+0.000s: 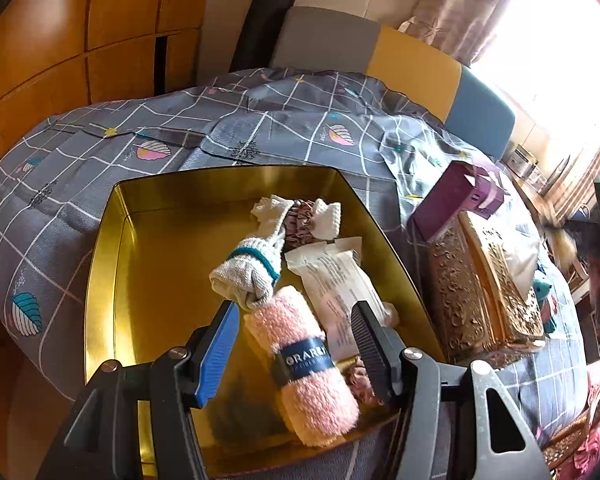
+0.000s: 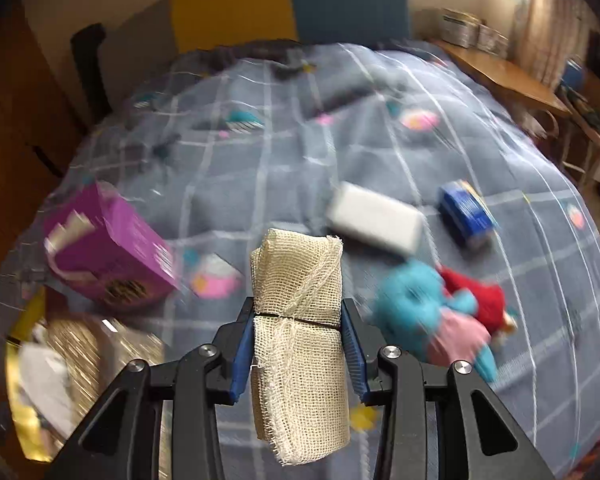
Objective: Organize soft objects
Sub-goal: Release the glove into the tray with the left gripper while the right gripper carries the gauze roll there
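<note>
A gold tin box (image 1: 112,264) lies open on the bed. Inside lie a pink rolled towel (image 1: 304,364), a white sock bundle with a teal band (image 1: 248,272), a white packet (image 1: 332,276) and a white-and-brown scrunchie (image 1: 304,220). My left gripper (image 1: 296,344) is open, its jaws on either side of the pink towel without touching it. My right gripper (image 2: 298,344) is shut on a cream gauze roll (image 2: 296,304) and holds it above the bed. A blue and red plush toy (image 2: 432,312) lies on the quilt to its right.
A purple box (image 1: 456,196), also in the right wrist view (image 2: 112,248), and an ornate gold box (image 1: 484,288) sit right of the tin. A white block (image 2: 376,216) and a blue box (image 2: 466,214) lie on the quilt. A wooden table (image 2: 504,72) stands right.
</note>
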A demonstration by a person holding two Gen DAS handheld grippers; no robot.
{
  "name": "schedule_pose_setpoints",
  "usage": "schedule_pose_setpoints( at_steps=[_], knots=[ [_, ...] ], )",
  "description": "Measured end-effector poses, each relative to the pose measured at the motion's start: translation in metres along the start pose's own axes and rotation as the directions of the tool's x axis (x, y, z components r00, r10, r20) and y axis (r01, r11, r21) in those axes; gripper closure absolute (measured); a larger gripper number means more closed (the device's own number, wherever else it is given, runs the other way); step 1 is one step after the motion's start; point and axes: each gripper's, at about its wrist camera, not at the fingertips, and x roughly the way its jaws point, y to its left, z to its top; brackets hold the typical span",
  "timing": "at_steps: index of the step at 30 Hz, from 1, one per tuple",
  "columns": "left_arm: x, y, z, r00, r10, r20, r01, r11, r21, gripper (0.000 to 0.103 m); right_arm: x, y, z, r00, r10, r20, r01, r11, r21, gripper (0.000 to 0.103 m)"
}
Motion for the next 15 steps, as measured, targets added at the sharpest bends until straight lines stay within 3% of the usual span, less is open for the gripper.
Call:
schedule_pose_setpoints(
  at_steps=[4,7,9,11,15],
  knots=[
    [-0.003,-0.001,-0.007,1.0,-0.004,-0.003,0.004,1.0,0.005,0.044,-0.013,0.075,0.036,0.992,0.106,0.066,-0.095,0.984,-0.152,0.063],
    [-0.005,0.0,-0.011,1.0,0.003,-0.003,-0.003,1.0,0.002,0.044,-0.027,0.138,0.035,0.967,0.24,0.082,-0.204,0.927,-0.315,0.063],
    [-0.007,0.003,-0.014,1.0,0.011,0.0,-0.011,1.0,-0.007,0.044,-0.038,0.176,0.017,0.94,0.338,0.05,-0.286,0.858,-0.427,0.063],
    [-0.009,0.006,-0.015,1.0,0.027,0.006,-0.027,1.0,-0.015,0.044,-0.049,0.21,-0.012,0.908,0.418,-0.023,-0.364,0.762,-0.535,0.063],
    [-0.019,0.013,-0.019,0.995,0.094,0.034,-0.093,0.995,-0.026,0.044,-0.055,0.255,-0.086,0.871,0.451,-0.196,-0.456,0.59,-0.666,0.062]
  ],
)
